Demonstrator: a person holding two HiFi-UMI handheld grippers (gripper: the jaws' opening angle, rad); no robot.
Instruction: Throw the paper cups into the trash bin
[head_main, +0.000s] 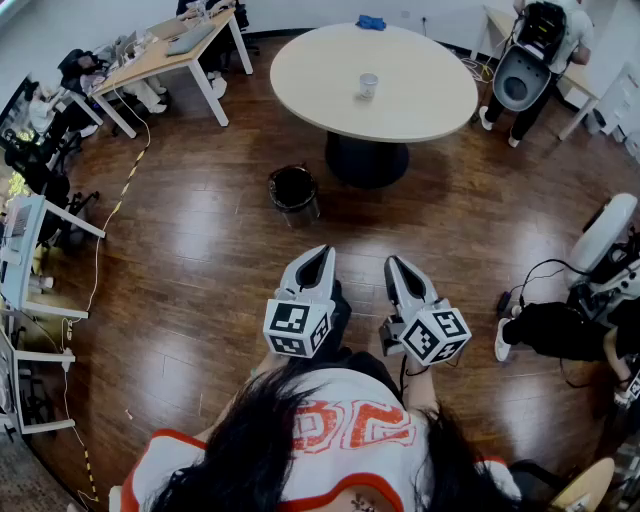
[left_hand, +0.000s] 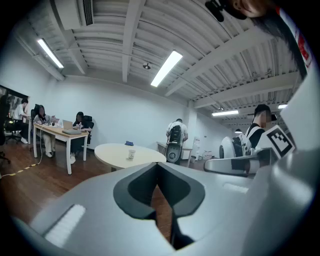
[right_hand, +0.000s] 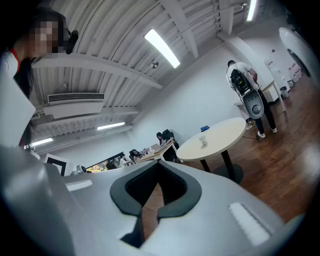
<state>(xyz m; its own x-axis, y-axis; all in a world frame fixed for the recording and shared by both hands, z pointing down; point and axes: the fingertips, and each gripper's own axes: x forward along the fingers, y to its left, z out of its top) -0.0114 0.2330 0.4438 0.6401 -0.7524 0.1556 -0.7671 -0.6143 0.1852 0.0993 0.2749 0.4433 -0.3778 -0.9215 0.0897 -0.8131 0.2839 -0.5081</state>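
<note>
Hair (head_main: 245, 450) covers shirt print (head_main: 345, 425); trash bin (head_main: 298, 208)'s inside unreadable.

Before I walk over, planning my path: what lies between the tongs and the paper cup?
Head view: bare wooden floor, trash bin just left, then the table edge.

Setting: open-plan office w/ equipment-test area.

Evidence:
- A wood-plank floor (head_main: 200, 260) is laid throughout.
- A long desk (head_main: 165, 55) w/ laptops is placed near the far wall; seated persons (left_hand: 80, 122) are seen at it.
- A round meeting table (head_main: 420, 90) is set on a pedestal at centre.
- Further white desks (head_main: 30, 250) and office chairs (head_main: 45, 150) are lined up along one side.
- White rounded machines (head_main: 608, 232) are parked at the room's edge.
- Cables (head_main: 545, 268) and a yellow/black strip (head_main: 128, 182) are run across the floor.
- Ceiling: exposed beams, strip lights (left_hand: 166, 67) and an AC unit (right_hand: 75, 104) are fitted.
</note>
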